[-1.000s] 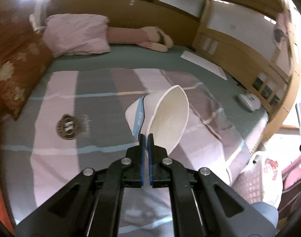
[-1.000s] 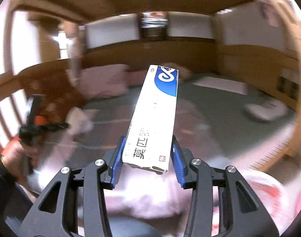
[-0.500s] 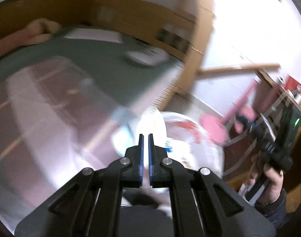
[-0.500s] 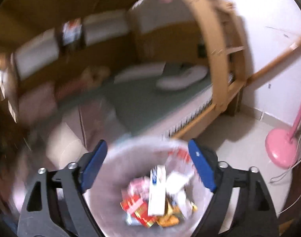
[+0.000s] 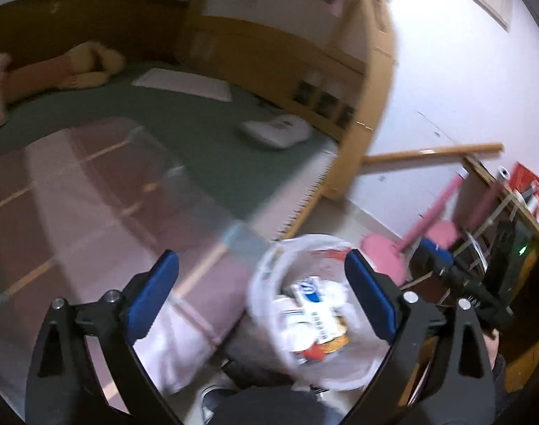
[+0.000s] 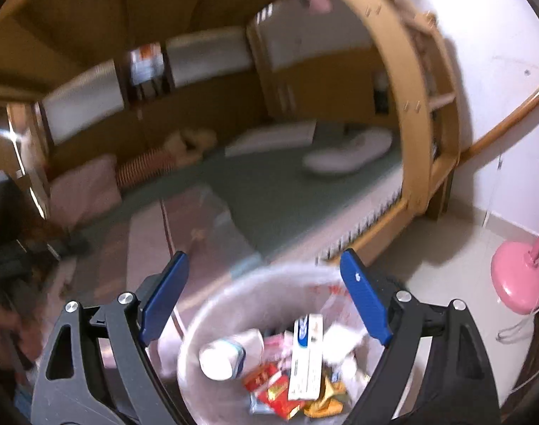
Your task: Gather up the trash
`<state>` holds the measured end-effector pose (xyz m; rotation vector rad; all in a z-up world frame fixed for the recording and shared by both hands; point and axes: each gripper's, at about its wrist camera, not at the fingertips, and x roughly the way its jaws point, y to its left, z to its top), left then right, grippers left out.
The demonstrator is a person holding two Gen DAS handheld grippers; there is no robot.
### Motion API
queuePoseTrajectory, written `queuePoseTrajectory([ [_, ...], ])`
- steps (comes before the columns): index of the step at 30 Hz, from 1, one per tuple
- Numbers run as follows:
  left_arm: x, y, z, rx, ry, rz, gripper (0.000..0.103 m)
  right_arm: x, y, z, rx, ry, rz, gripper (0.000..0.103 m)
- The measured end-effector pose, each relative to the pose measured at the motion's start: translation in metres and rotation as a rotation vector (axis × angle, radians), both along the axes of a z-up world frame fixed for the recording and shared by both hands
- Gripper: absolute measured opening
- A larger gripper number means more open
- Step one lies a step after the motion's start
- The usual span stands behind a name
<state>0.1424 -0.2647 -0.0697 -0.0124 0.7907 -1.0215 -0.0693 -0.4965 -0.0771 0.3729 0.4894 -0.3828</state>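
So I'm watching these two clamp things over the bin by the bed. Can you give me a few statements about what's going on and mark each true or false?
1. The right gripper is open with nothing between its fingers. True; its jaws have just been opening.
2. The left gripper is clamped on a paper cup. False: its jaws have just opened and nothing is between them.
3. A long white and blue box lies in the trash bag. True.
4. The white paper cup sits on the bed. False: it lies in the bag among the wrappers.
5. A pink stand base sits on the floor beside the bed. True.
6. The bag is empty. False: it holds boxes, wrappers and the cup.
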Motion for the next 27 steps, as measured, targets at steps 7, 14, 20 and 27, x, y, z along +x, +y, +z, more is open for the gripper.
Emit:
queuePoseTrajectory([
  [7,0.032,0.092,-0.002,0.070,-0.088,0.212,0.099,0.039,0.040,0.008,0.014,-0.026,0.103,0.086],
  [14,0.076,0.191,0.009,0.131,-0.116,0.526,0.099,0.153,0.158,0.035,-0.067,-0.030,0.380,0.100],
  [20,0.103,0.259,-0.001,0.144,-0.128,0.741,0.099,0.268,0.266,0.023,-0.054,0.097,0.593,0.100],
  [27,0.113,0.284,-0.017,0.237,-0.123,0.871,0.100,0.320,0.310,0.001,-0.124,0.100,0.582,0.100],
])
